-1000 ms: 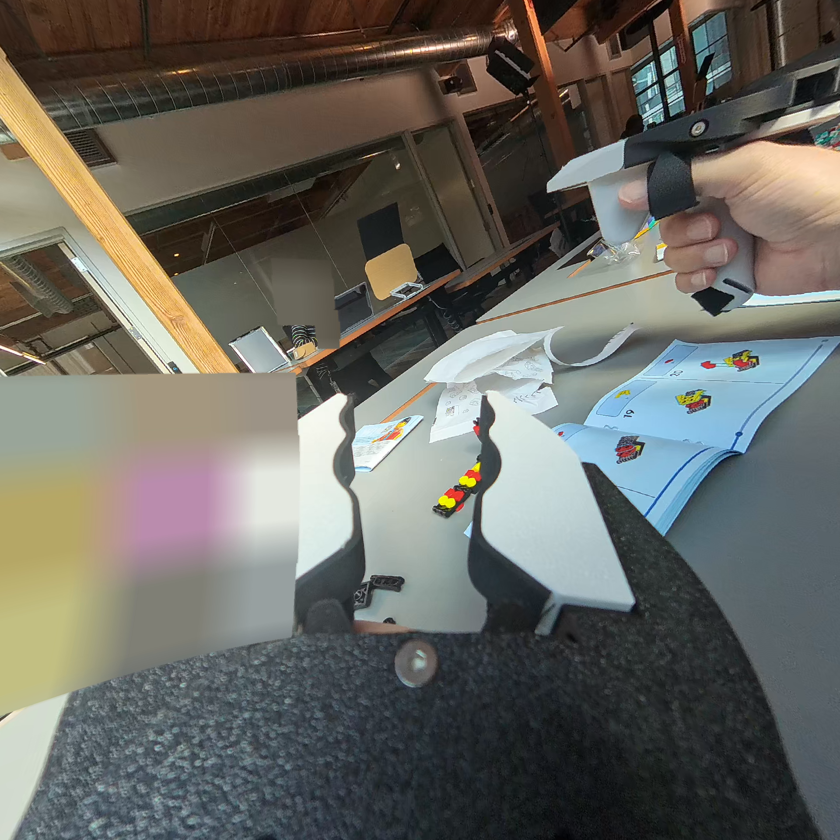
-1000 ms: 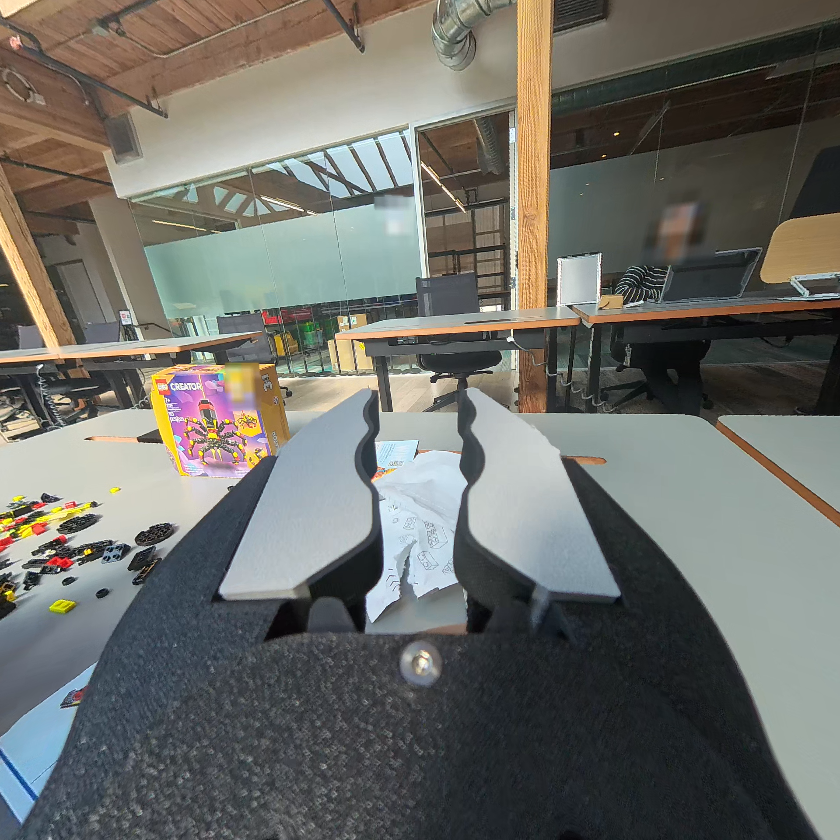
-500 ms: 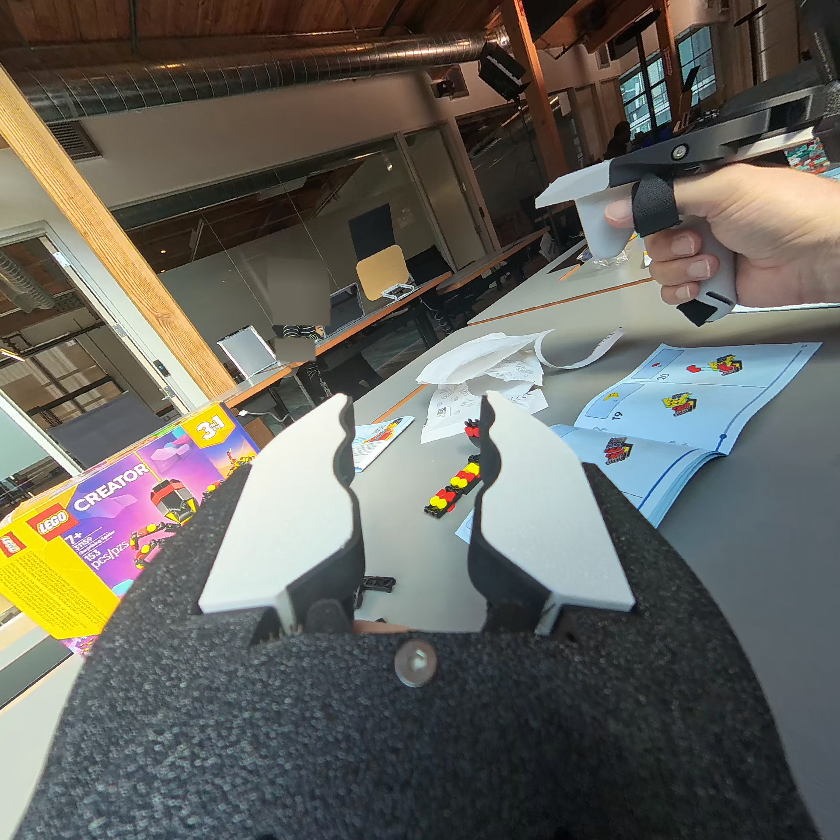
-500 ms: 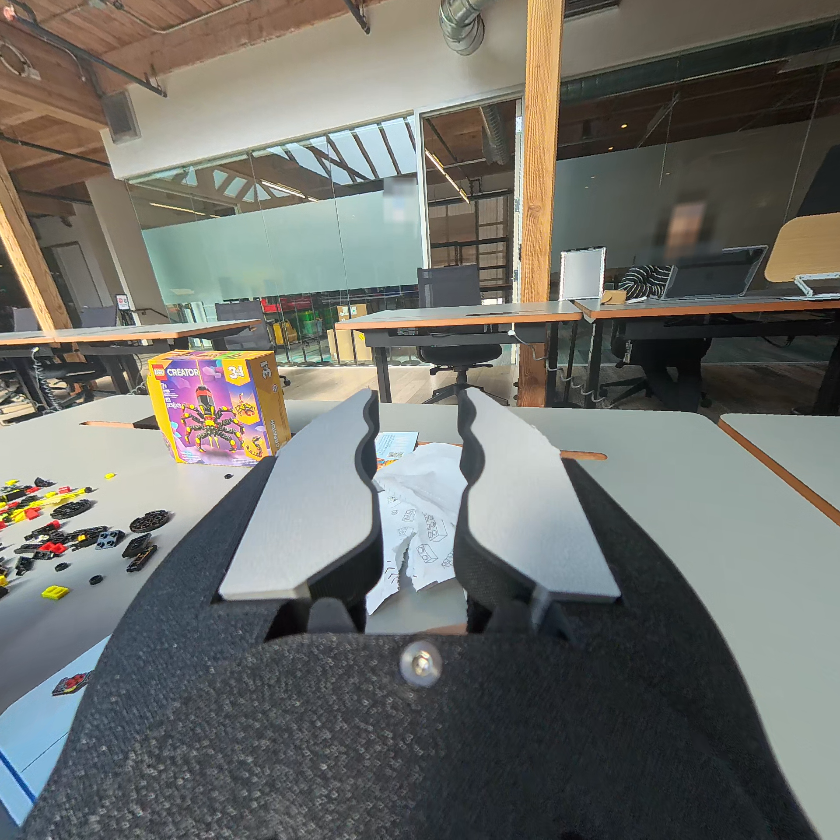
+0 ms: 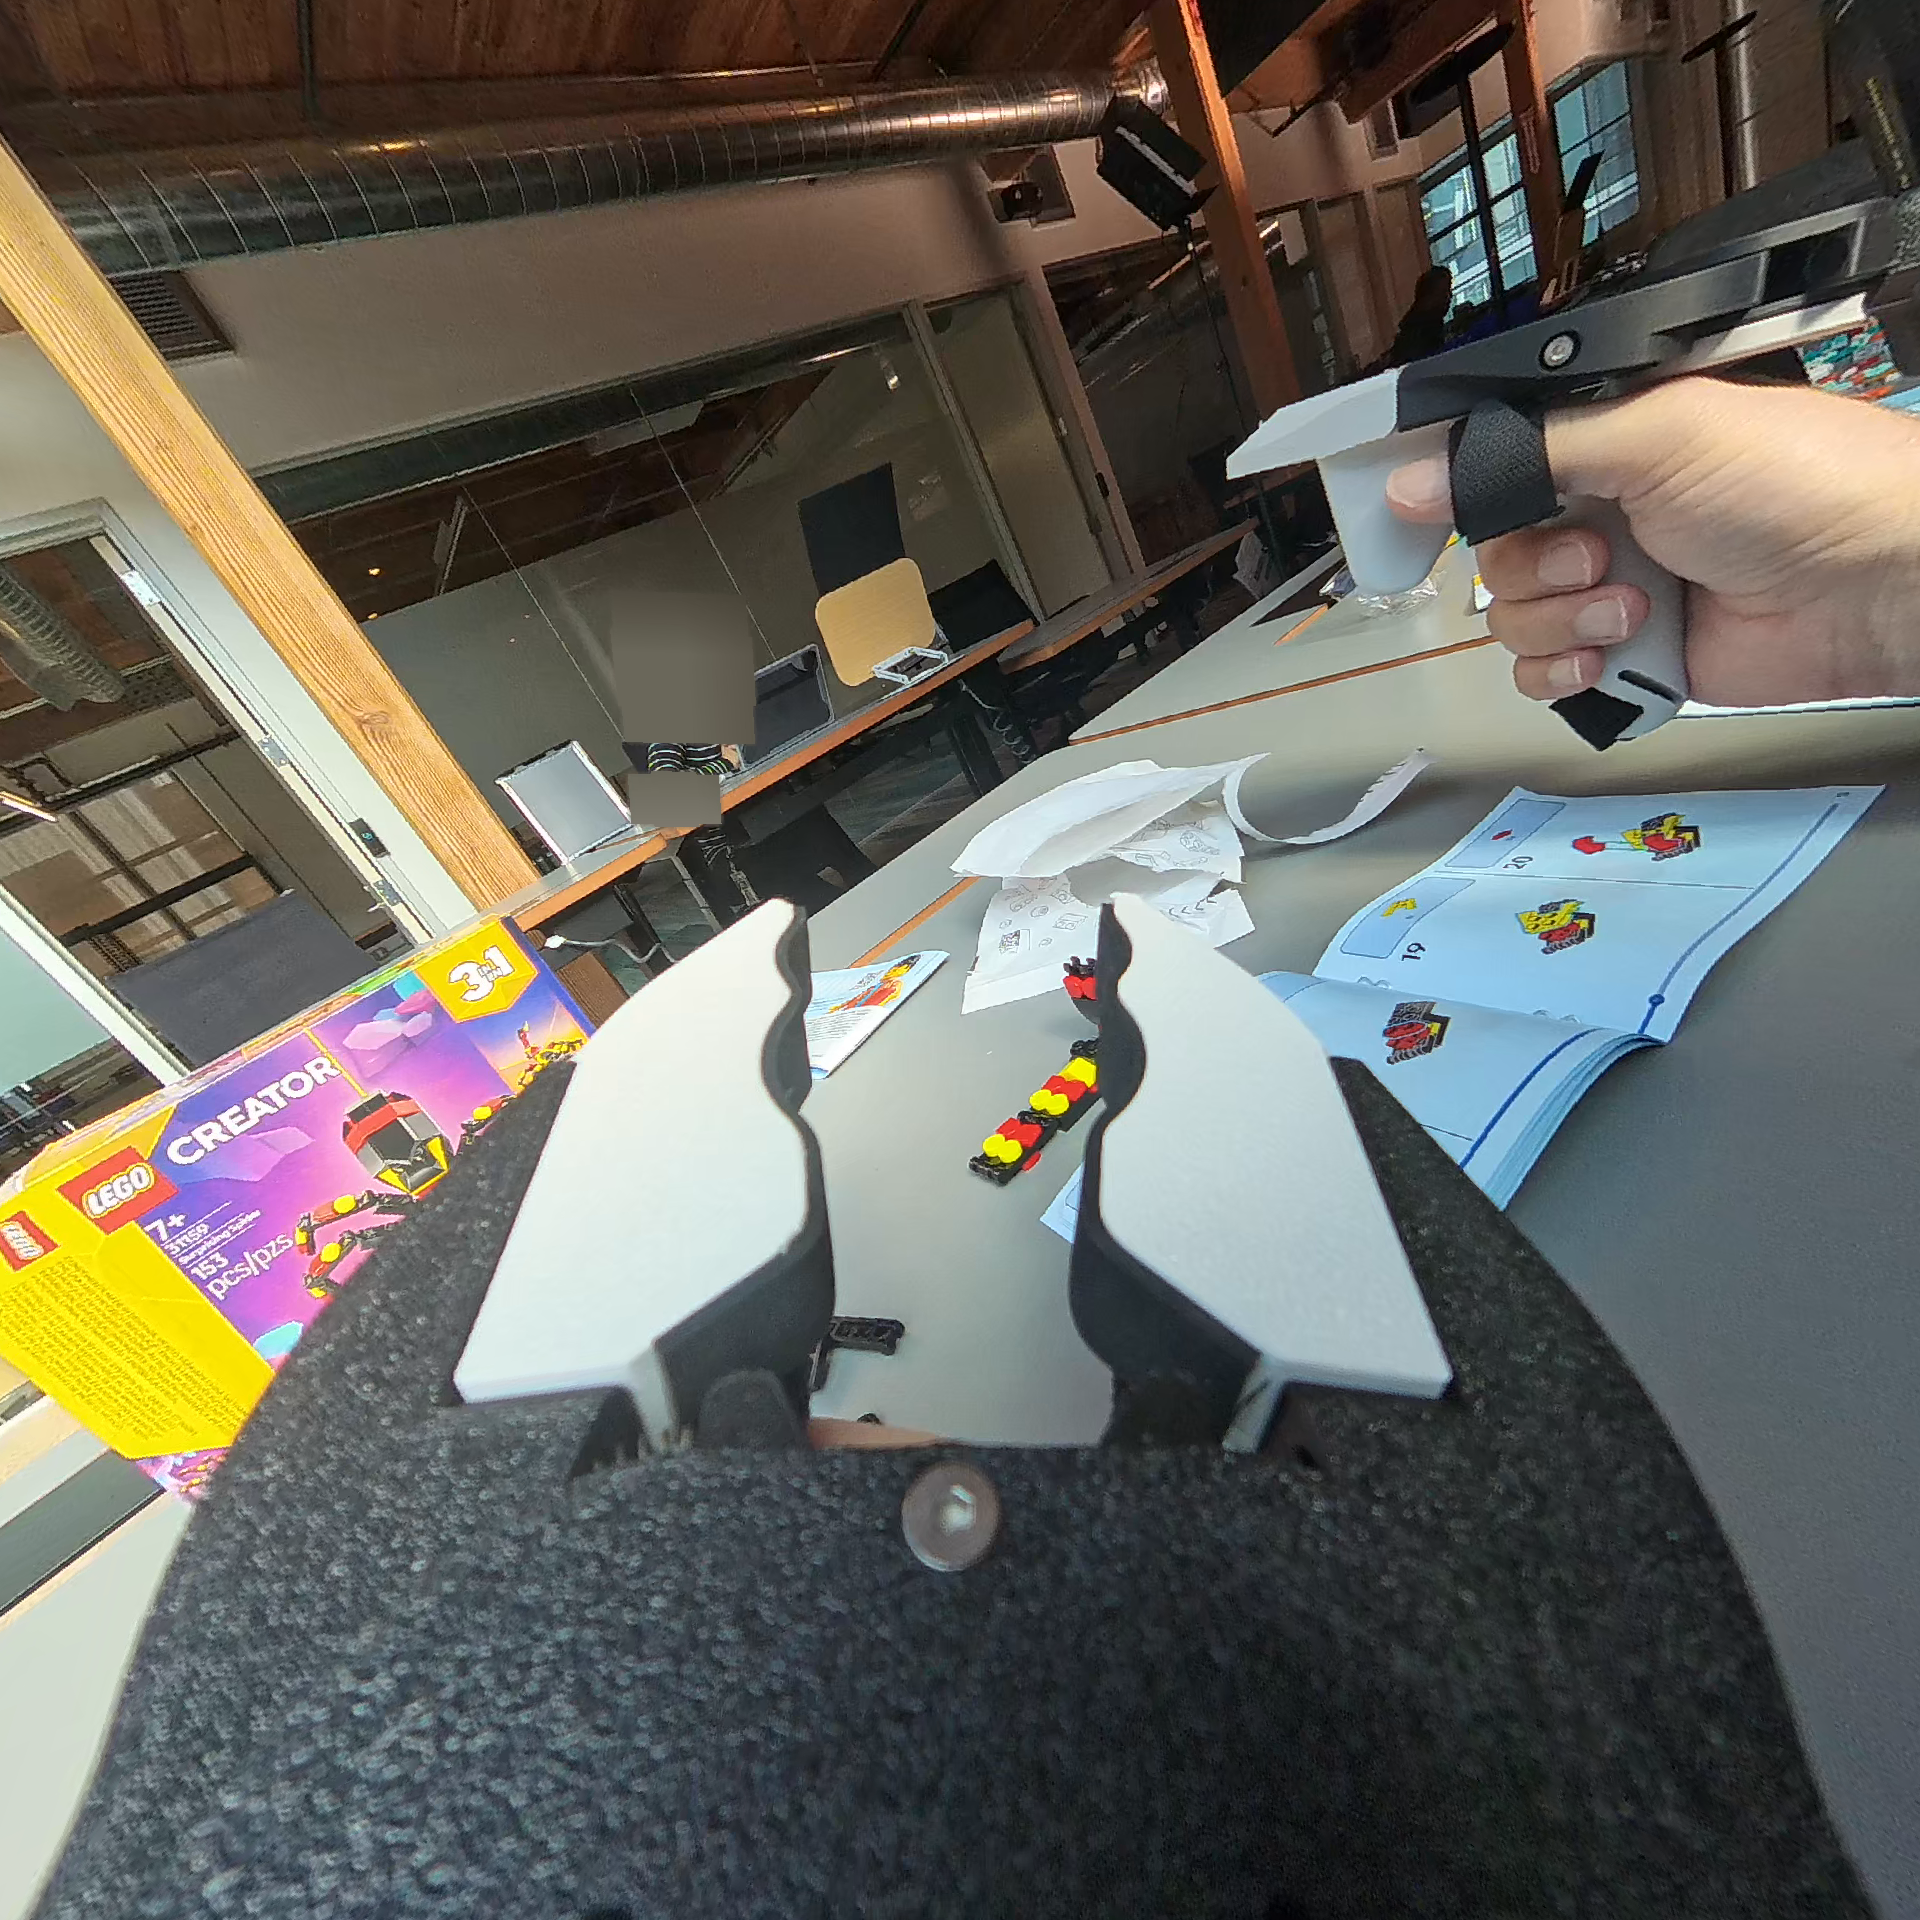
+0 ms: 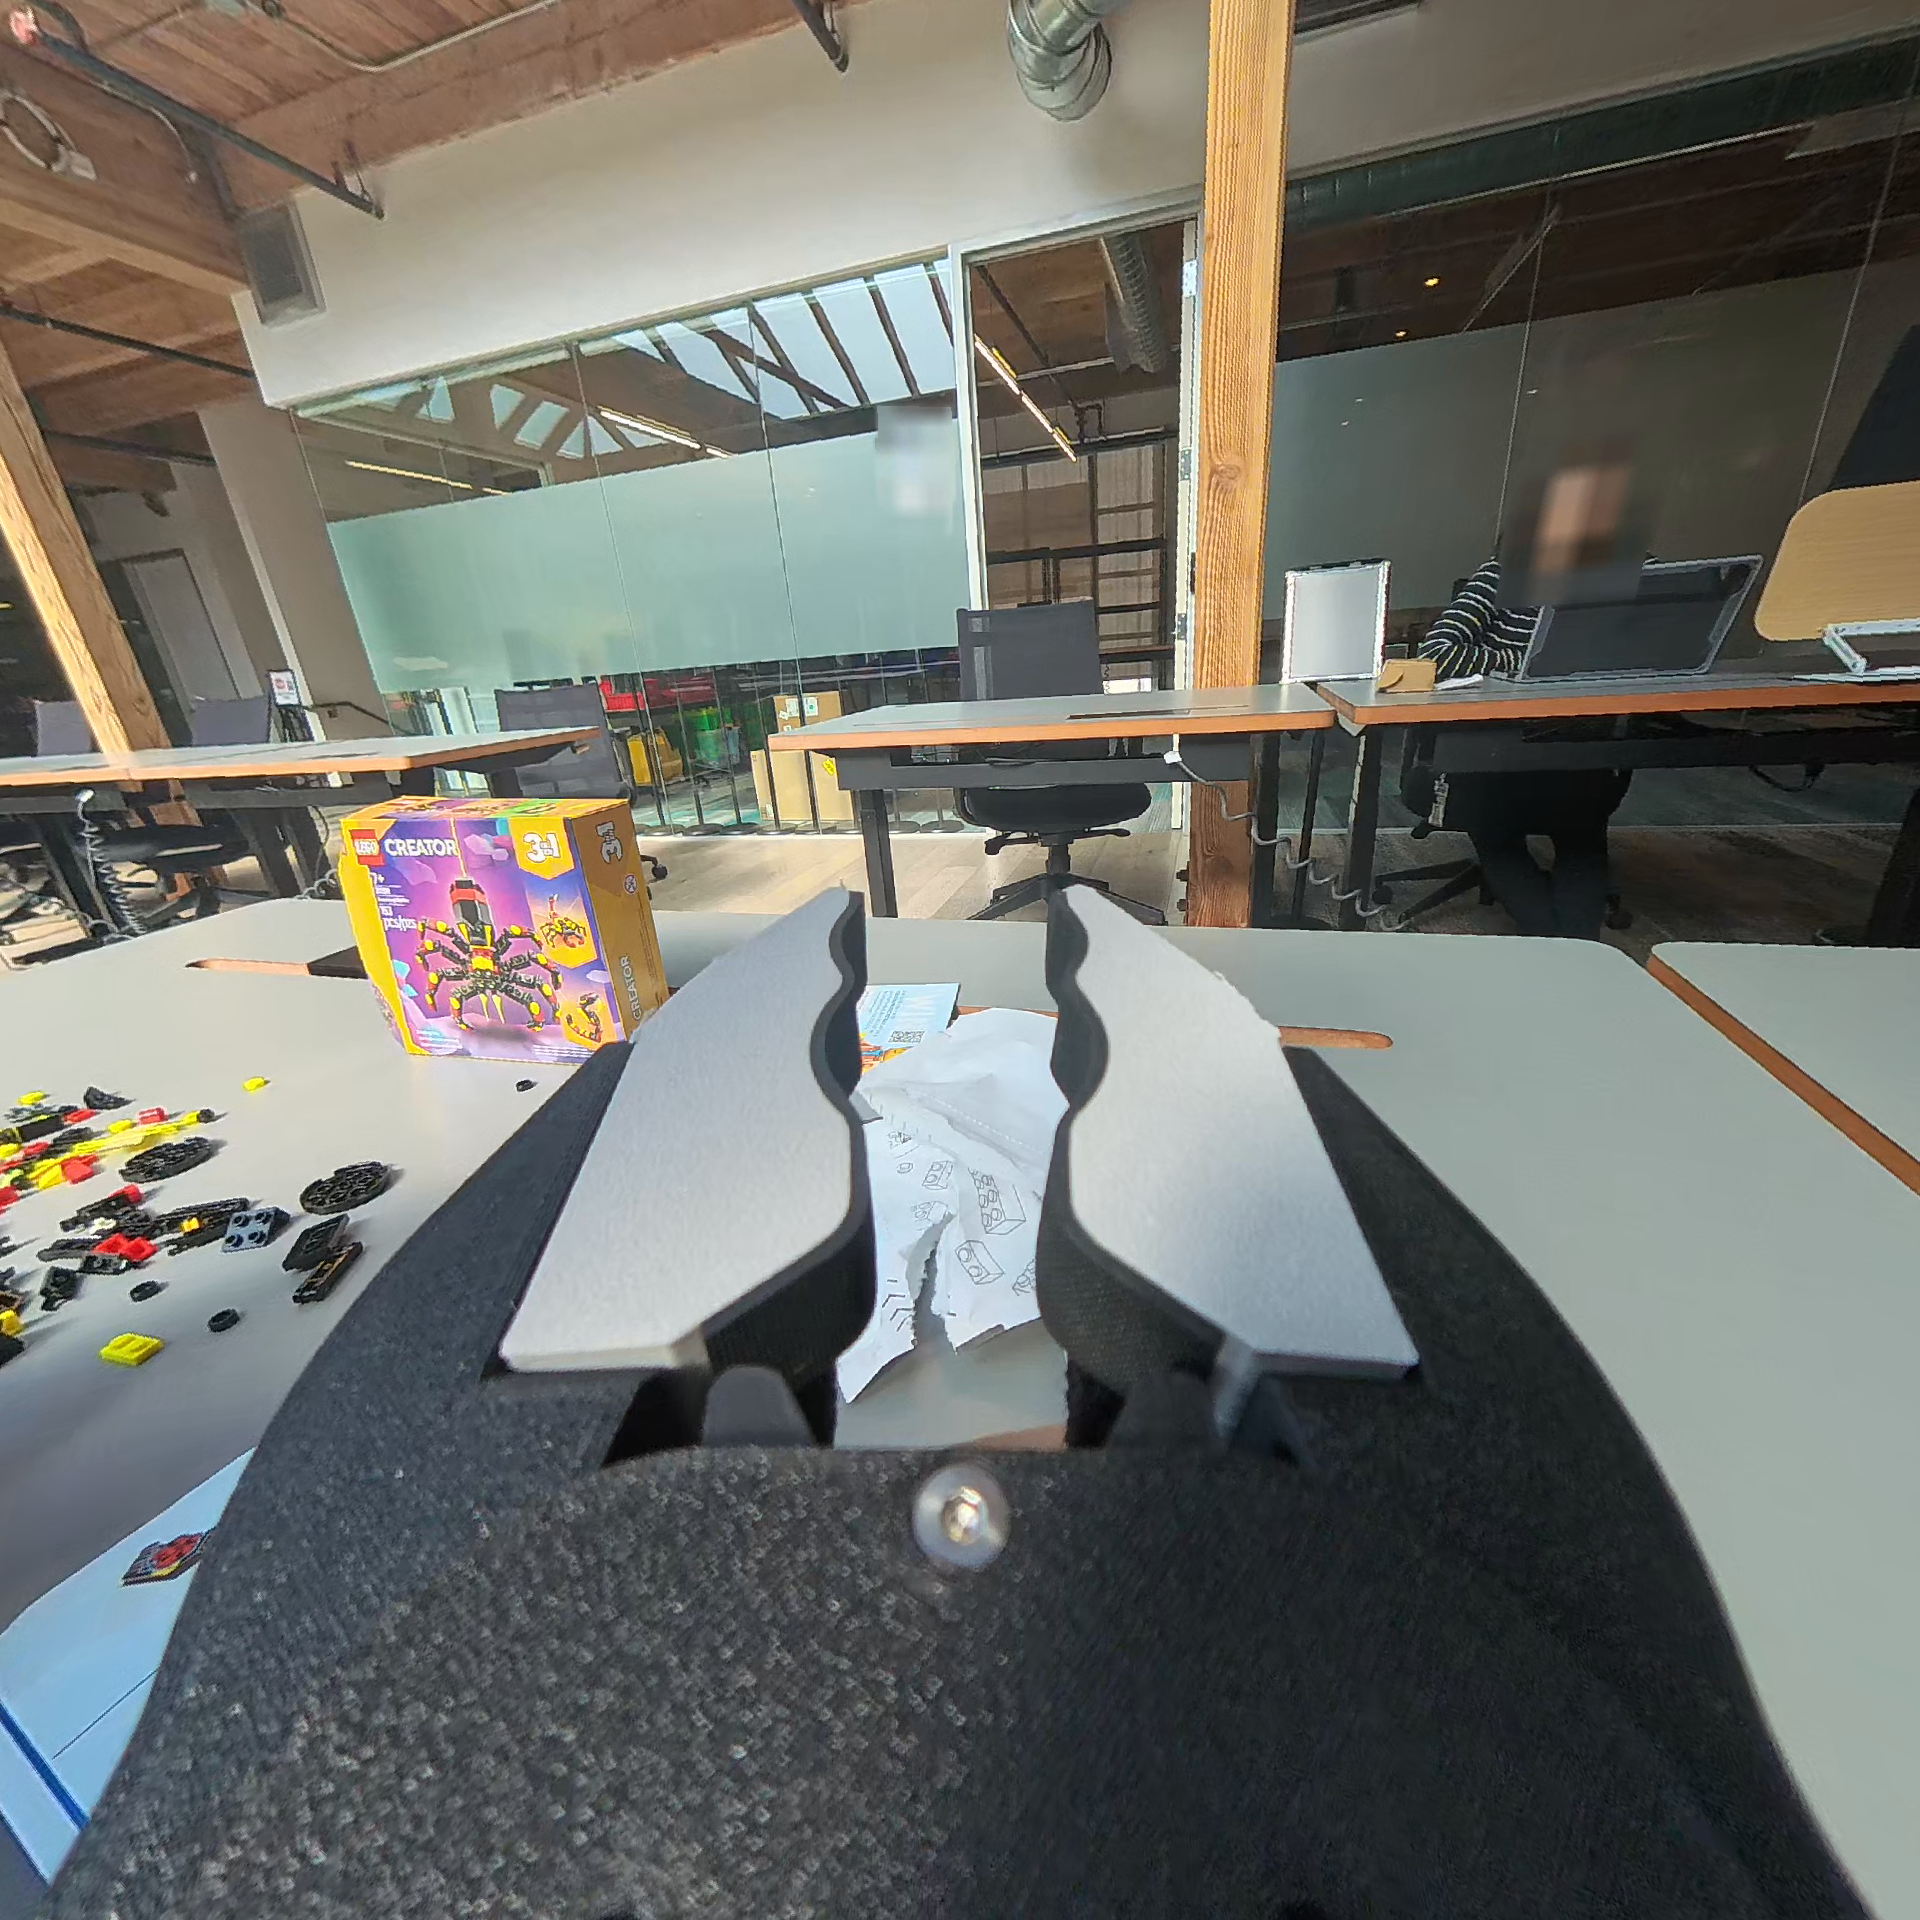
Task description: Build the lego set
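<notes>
My left gripper [image 5: 951,925] is open and empty above the grey table [image 5: 1714,1299]. A black strip of bricks with red and yellow studs [image 5: 1034,1117] lies on the table between its fingers. A small black piece [image 5: 857,1333] lies near the finger bases. The open instruction booklet [image 5: 1558,966] lies to the right. My right gripper [image 6: 954,914] is open and empty, held above torn white paper bags [image 6: 961,1174]. Its handle, held by a hand, shows in the left wrist view [image 5: 1507,540]. Loose black, red and yellow pieces [image 6: 156,1205] lie at the left.
The purple and yellow set box [image 6: 499,930] stands at the back left, also in the left wrist view [image 5: 239,1226]. A small leaflet [image 5: 868,997] lies by the paper bags [image 5: 1112,852]. A booklet corner [image 6: 94,1621] shows at the lower left. Desks and chairs stand beyond. There is about 25 cm between the tips of the two grippers.
The left view has swung a little so the set box now shows at the left. The right gripper has drifted slightly; the box and loose pieces sit a bit farther right in its view. Both stay open.
</notes>
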Tool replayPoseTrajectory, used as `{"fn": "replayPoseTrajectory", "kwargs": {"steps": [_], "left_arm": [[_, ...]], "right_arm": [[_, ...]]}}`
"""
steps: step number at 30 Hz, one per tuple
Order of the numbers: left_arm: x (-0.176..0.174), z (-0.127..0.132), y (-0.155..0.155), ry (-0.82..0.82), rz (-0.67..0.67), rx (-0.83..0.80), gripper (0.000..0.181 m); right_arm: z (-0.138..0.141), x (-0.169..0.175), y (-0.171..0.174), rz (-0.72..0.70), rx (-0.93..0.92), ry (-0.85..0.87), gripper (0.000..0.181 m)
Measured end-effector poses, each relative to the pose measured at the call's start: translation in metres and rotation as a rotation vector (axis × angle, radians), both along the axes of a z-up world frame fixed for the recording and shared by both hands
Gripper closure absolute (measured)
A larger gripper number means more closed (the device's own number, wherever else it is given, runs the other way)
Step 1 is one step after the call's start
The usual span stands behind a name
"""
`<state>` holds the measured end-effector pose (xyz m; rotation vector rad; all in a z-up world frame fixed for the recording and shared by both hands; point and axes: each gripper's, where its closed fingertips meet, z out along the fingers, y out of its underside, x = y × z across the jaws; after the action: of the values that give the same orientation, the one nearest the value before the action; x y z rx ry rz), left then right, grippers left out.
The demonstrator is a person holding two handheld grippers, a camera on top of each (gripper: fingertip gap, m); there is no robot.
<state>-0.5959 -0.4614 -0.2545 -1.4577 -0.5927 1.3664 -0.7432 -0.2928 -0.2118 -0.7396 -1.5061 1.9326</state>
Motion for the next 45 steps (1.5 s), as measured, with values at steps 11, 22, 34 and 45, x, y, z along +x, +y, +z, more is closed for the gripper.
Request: {"fn": "replayPoseTrajectory", "kwargs": {"steps": [11,22,34,45], "left_arm": [[0.000,0.000,-0.001,-0.001,0.001,0.000,0.128],[0.000,0.000,-0.001,0.000,0.002,0.000,0.128],[-0.001,0.000,-0.001,-0.001,0.003,-0.001,0.128],[0.000,0.001,0.000,0.004,0.002,-0.001,0.128]], "right_arm": [[0.000,0.000,0.000,0.002,-0.001,-0.001,0.149],[0.000,0.000,-0.001,0.002,0.004,0.000,0.149],[-0.001,0.001,-0.003,0.000,0.028,0.009,0.147],[-0.002,0.006,-0.010,-0.014,0.110,0.066,0.144]]}}
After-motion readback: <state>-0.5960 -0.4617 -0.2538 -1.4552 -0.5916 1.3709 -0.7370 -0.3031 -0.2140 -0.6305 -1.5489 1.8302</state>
